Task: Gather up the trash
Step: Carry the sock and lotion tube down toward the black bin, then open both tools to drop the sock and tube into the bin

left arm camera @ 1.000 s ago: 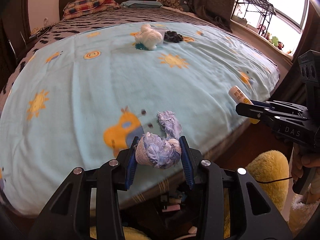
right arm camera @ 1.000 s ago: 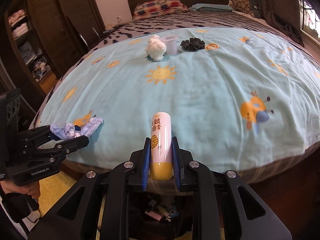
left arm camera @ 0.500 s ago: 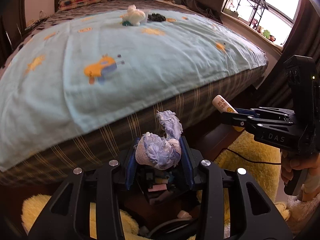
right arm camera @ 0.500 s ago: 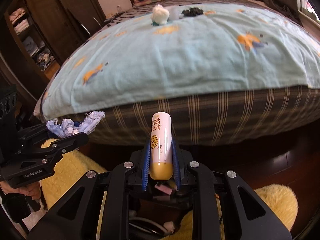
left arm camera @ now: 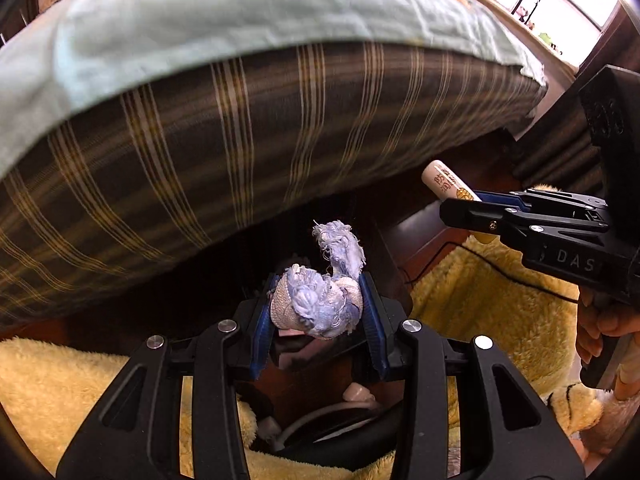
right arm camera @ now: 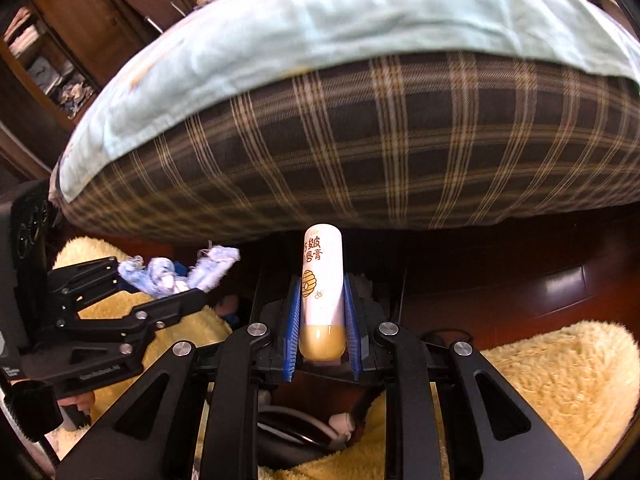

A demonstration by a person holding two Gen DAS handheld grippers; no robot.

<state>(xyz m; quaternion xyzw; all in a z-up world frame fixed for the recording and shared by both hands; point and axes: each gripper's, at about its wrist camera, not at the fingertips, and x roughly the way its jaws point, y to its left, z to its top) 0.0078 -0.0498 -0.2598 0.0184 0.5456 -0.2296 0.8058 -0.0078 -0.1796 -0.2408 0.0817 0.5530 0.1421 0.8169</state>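
jaws on rag (left arm camera: pixel 318 300), tube (right arm camera: pixel 322 292)

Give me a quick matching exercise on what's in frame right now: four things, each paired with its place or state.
Things:
1. frayed blue cloth wad
2. lip balm tube
3. light blue blanket
4. yellow fluffy rug

Places or states:
A. on the floor beside the bed
B. clamped in the right gripper
C. spread over the plaid mattress
D. clamped in the left gripper

Pairs: 1-D, 2-B, 3-C, 4-A
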